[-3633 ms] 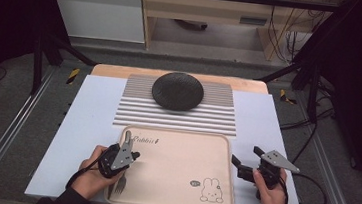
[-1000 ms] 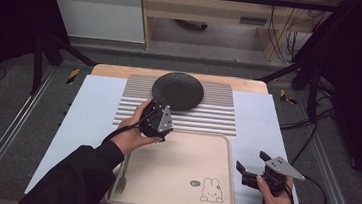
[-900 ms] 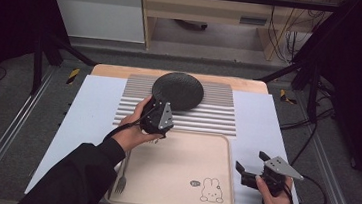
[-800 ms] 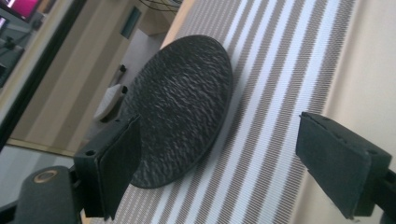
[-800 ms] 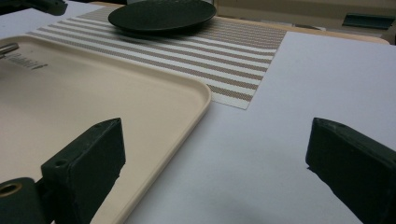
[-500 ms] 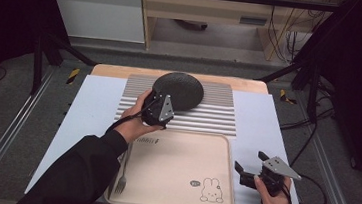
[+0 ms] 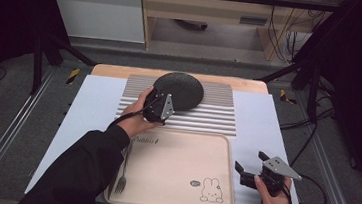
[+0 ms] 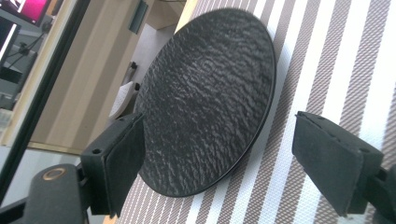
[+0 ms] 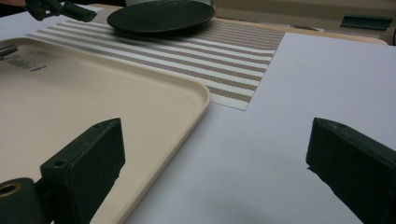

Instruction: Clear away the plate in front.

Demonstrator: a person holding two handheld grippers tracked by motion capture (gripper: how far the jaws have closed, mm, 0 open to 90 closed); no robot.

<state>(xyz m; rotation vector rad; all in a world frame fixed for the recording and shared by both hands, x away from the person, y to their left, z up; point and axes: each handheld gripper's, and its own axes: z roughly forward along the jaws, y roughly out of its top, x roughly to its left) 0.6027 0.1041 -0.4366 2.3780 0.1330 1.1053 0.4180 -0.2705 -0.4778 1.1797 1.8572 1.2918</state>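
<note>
Already at the plate, nothing gripped.
Left gripper [image 7: 161,106] jaws gaped wide around the near rim of the black plate [image 8: 208,98] on the striped mat [image 7: 218,114]; right gripper [image 7: 257,173] waited wide open beside the tray [image 7: 177,167], so grasping and moving apparently remained.

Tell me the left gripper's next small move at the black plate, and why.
Probably ease the left gripper forward until its open jaws straddle the black plate's near rim, then close. The plate lies flat on the striped mat, and its edge sits between the jaws, ungripped.
</note>
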